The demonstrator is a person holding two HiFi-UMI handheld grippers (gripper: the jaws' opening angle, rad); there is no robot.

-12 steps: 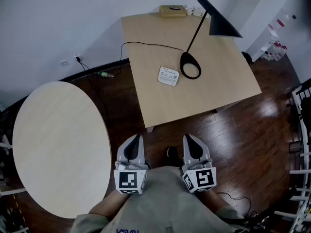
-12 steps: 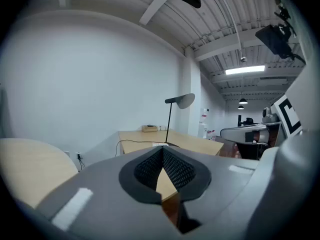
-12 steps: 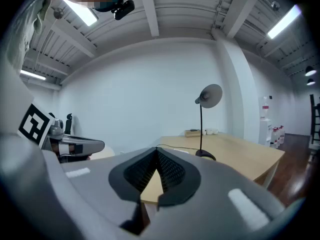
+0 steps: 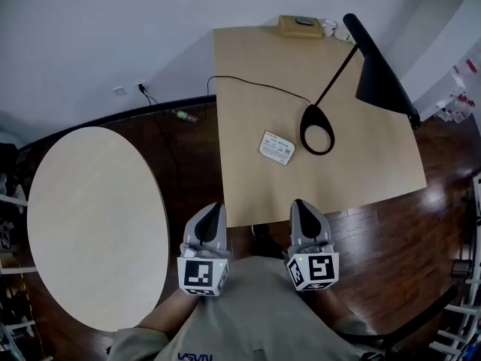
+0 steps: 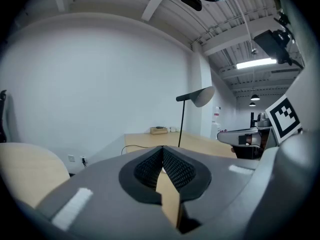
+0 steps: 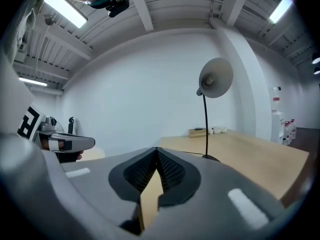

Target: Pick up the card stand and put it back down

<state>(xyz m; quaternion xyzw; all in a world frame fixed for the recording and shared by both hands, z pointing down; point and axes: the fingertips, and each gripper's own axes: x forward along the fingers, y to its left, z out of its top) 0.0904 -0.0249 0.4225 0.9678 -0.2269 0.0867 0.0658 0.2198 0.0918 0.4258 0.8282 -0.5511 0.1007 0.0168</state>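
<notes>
The card stand is a small white card with green print, lying on the square wooden table just left of the lamp's base. Both grippers hang close to the person's body at the table's near edge, well short of the card. My left gripper is shut with nothing in it, its tip over the dark floor by the table's front left corner. My right gripper is shut and empty too, its tip just over the table's front edge. In both gripper views the jaws meet tip to tip; the card is not visible there.
A black desk lamp stands on the table, base right of the card and shade overhanging the right side; its cord runs left. A tan box sits at the far edge. A round pale table is on the left.
The view has moved forward toward the square table; the table and card now lie nearer the grippers, whose tips reach its front edge. Both grippers stay shut.
</notes>
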